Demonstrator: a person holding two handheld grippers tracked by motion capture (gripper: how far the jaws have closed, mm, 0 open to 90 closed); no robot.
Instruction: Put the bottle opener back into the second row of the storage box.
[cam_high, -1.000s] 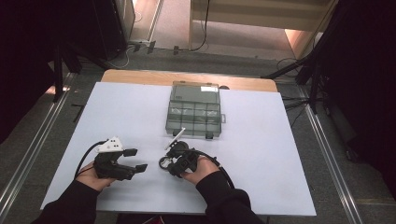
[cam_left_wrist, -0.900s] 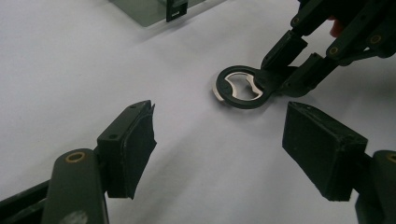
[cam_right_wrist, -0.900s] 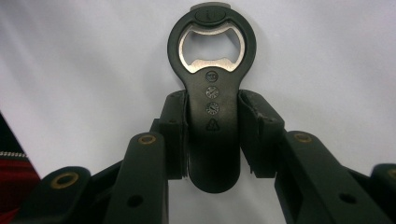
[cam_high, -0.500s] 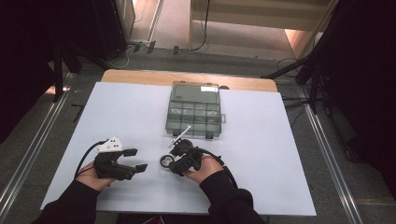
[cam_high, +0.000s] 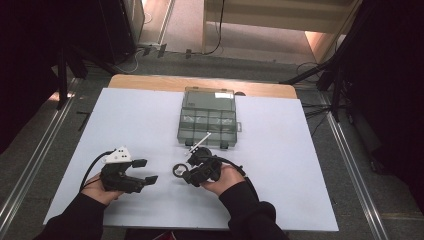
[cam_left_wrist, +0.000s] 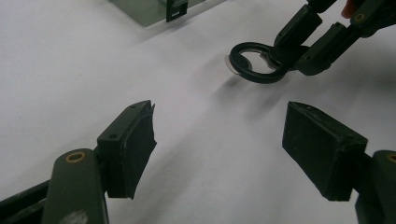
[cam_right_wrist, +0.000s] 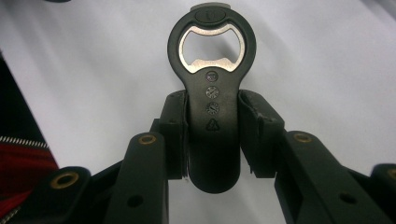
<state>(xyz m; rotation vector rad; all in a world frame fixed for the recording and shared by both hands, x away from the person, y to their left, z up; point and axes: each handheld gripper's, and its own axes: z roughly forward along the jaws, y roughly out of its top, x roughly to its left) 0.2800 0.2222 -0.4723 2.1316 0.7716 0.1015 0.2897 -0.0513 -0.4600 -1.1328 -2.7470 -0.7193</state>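
Observation:
A black bottle opener (cam_right_wrist: 212, 100) with a metal-lined ring is clamped by its handle between the pads of my right gripper (cam_right_wrist: 212, 112). In the high view, my right gripper (cam_high: 187, 175) is at the front middle of the table, and the opener's ring (cam_high: 178, 170) sticks out to the left just above the white surface. My left gripper (cam_high: 145, 171) rests to the left, jaws wide apart and pointing at the opener. In the left gripper view, nothing lies between its own pads (cam_left_wrist: 219, 144), and the opener (cam_left_wrist: 257, 78) hangs ahead in the other gripper's jaws.
A closed grey see-through compartment box (cam_high: 207, 120) lies on the table's middle, just beyond my right hand; its corner (cam_left_wrist: 149, 9) shows ahead. The white table top (cam_high: 300, 165) stretches wide on the right and left. Metal rails run along both sides.
My right hand has shifted slightly and turned, so the opener's ring now sticks out to the left. The left gripper has kept still.

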